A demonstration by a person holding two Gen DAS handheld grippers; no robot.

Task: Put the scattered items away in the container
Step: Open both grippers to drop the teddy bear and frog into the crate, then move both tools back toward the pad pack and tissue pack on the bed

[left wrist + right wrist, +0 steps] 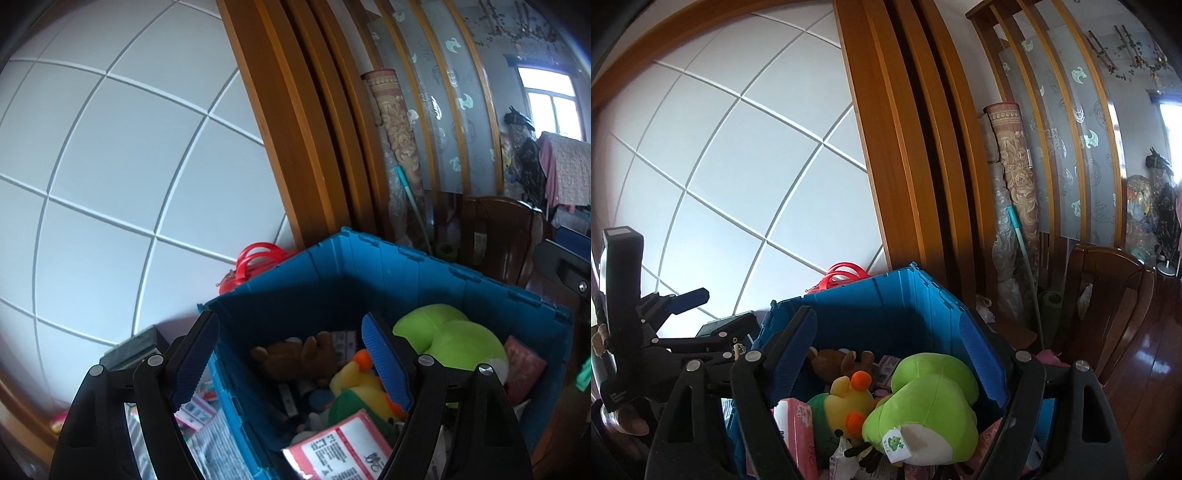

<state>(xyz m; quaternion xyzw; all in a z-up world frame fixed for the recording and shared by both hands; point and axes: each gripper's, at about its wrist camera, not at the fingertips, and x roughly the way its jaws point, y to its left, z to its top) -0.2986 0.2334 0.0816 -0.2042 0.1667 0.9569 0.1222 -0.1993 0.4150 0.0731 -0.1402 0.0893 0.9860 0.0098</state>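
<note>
Left wrist view: left hand-held gripper (291,365) spread wide, holding nothing, hovering above the near-left corner of the blue crate (369,280). Inside the crate already: brown teddy (295,356) toward the far-left corner, yellow duck toy (354,380) in the middle, green plush (450,343) toward the right wall, pink pack (524,363) against that wall, a red-and-white printed packet (343,450) leaning at the near edge. Outside the left wall, more printed packs (199,410) lying low, near the crate. Red loops (258,258) behind the far-left rim, apart from the pile.

Right wrist view: right hand-held gripper (890,362) also spread, empty, poised over the same crate (886,295). Green plush (923,410) heaped highest, duck toy (849,398) just beside it, teddy (842,360) behind, pink tissue pack (798,424) at the near-left. Left hand-held gripper (694,295) visible off to the left, outside the crate wall.

Fits two readings: a drop just made, or a pause before fetching the packs outside the wall; impossible to settle from here.

Risks, as judged: pile riding high, so another soft toy dropped on the green plush likely to roll over the rim. Packet at the near edge leaning, easily knocked out by a low pass. Both tools crowding one opening, so a clash of fingers possible.
</note>
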